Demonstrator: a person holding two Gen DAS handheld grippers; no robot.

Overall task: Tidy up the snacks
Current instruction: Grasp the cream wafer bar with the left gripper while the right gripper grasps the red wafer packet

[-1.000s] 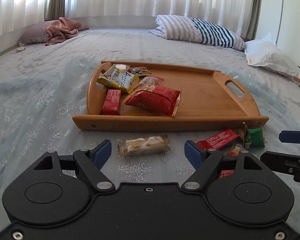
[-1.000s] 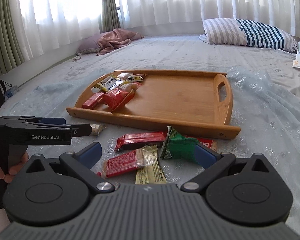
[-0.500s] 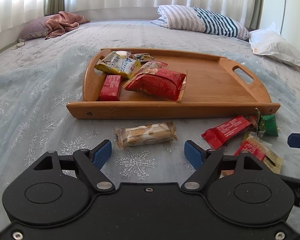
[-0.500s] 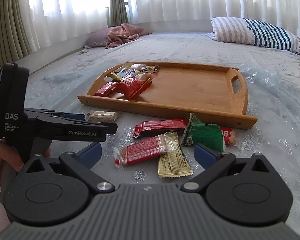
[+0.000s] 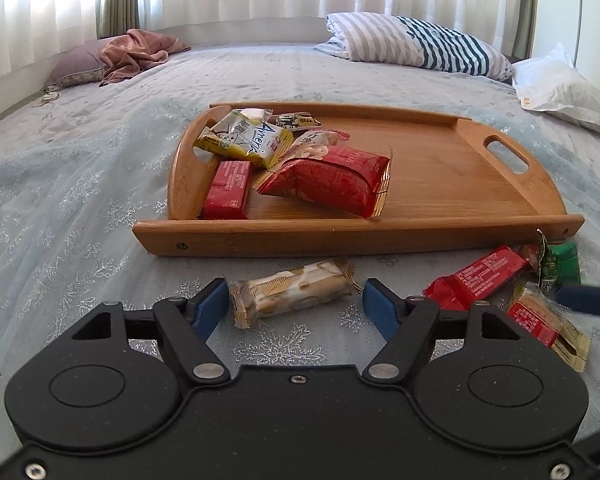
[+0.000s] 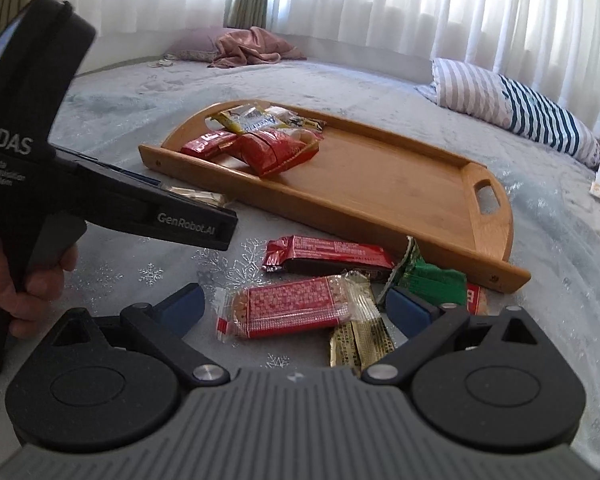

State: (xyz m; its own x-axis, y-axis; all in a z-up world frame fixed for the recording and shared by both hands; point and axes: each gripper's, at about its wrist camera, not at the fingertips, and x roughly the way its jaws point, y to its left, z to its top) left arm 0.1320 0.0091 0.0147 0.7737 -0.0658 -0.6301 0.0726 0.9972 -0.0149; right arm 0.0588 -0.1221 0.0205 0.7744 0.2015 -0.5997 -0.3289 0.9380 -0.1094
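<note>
A wooden tray (image 5: 440, 184) lies on the bed with several snack packets in its left end, among them a big red bag (image 5: 328, 180) and a yellow packet (image 5: 244, 138). A beige biscuit packet (image 5: 294, 288) lies on the bedspread between the fingers of my open left gripper (image 5: 294, 306). My open right gripper (image 6: 296, 306) straddles a red-patterned cracker packet (image 6: 292, 306). A long red bar (image 6: 328, 254), a green packet (image 6: 430, 280) and a gold packet (image 6: 358, 344) lie next to it. The tray also shows in the right wrist view (image 6: 380, 176).
A striped pillow (image 5: 416, 46) and a white pillow (image 5: 564, 94) lie at the far right. A pink cloth on a purple pillow (image 5: 136, 50) lies at the far left. The left gripper's body and the hand (image 6: 40, 284) holding it fill the left of the right wrist view.
Both grippers have come down and forward. The biscuit packet now sits between the left fingers, and the red-patterned packet between the right fingers. Both remain open.
</note>
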